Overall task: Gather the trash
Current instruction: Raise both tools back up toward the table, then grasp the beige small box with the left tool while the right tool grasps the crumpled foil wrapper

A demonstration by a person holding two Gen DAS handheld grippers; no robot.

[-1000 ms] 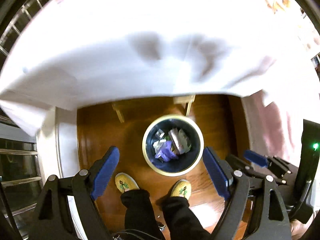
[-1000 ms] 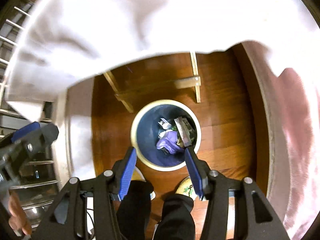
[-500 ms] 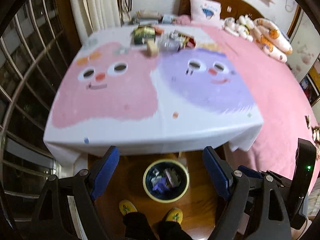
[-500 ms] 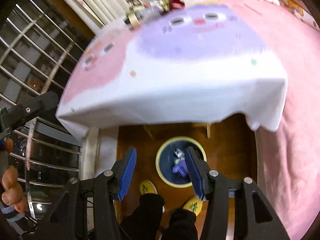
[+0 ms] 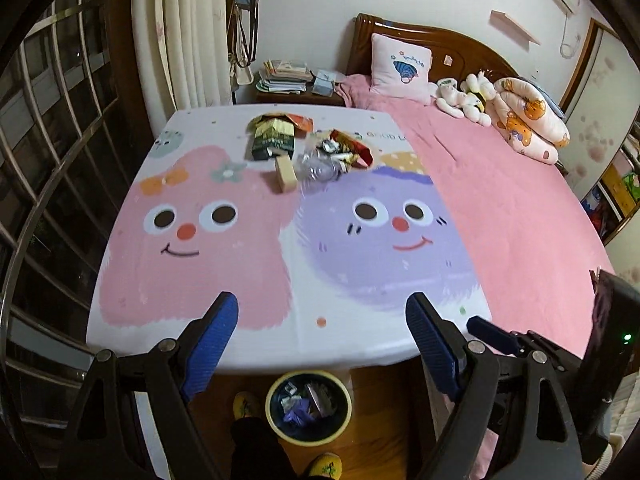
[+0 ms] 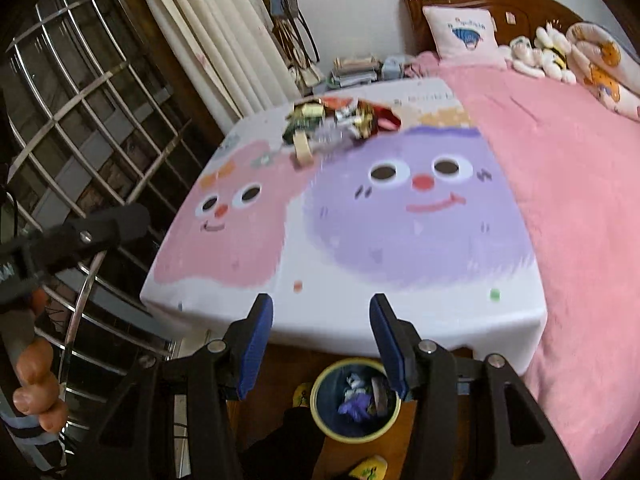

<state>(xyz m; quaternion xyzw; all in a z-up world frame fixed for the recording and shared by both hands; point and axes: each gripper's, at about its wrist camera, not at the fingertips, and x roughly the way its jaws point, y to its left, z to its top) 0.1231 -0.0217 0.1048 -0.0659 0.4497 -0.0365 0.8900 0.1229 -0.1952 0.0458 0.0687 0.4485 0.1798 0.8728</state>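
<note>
A pile of trash (image 5: 308,146) lies at the far end of a table covered by a cartoon-face cloth (image 5: 224,248): a dark box, a tan block, crumpled clear plastic and red wrappers. The same trash pile (image 6: 340,120) shows blurred in the right wrist view. On the wooden floor under the table's near edge stands a round bin (image 5: 309,407) with a yellow rim, holding wrappers and something purple; the bin (image 6: 356,400) sits below the right fingers too. My left gripper (image 5: 322,312) is open and empty above the near edge. My right gripper (image 6: 322,312) is open and empty as well.
A pink bed (image 5: 500,208) with a pillow and soft toys adjoins the table on the right. A barred window (image 5: 52,168) and curtains fill the left. The person's dark trousers and yellow slippers (image 5: 246,402) stand by the bin. A hand (image 6: 36,384) holds the left gripper's handle.
Both grippers have risen from below the table's edge, over the bin, to above it and tilted up. The tabletop and trash pile came into view; the bin shrank toward the bottom. Jaws unchanged.
</note>
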